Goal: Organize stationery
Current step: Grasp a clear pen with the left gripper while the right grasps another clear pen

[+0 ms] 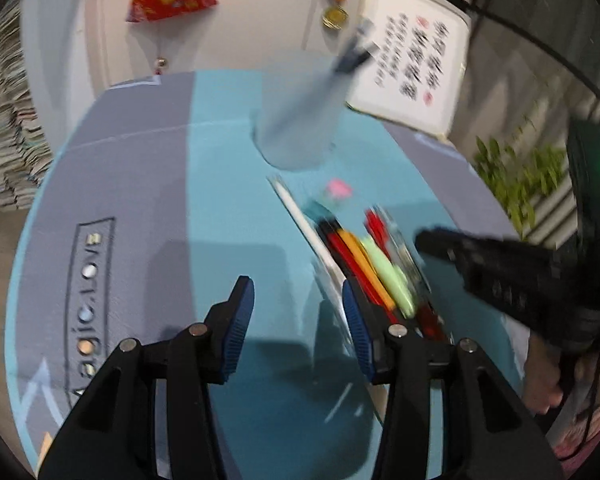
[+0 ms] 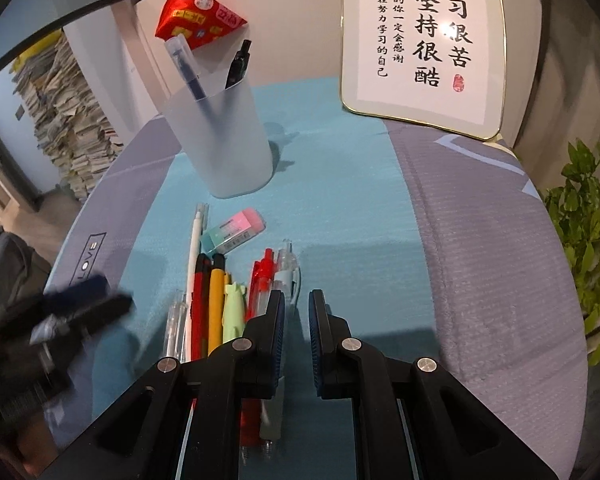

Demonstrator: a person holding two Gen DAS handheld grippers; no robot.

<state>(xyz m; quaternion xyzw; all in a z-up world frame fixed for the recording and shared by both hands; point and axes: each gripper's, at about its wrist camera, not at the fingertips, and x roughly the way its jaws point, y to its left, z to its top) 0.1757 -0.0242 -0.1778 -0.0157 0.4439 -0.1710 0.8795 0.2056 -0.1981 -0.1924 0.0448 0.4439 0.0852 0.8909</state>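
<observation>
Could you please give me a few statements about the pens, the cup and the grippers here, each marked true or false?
1. The frosted cup holds two pens. True.
2. The eraser sits inside the cup. False: it lies on the mat beside the white pen.
3. The left gripper holds a pen. False: it is open and empty.
4. The right gripper has nothing between its fingers. True.

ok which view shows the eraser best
The right wrist view: the pink-and-green eraser is sharp there, lying on the teal mat just beyond the row of pens. In the left wrist view it is only a small motion-blurred pink smudge.
</observation>
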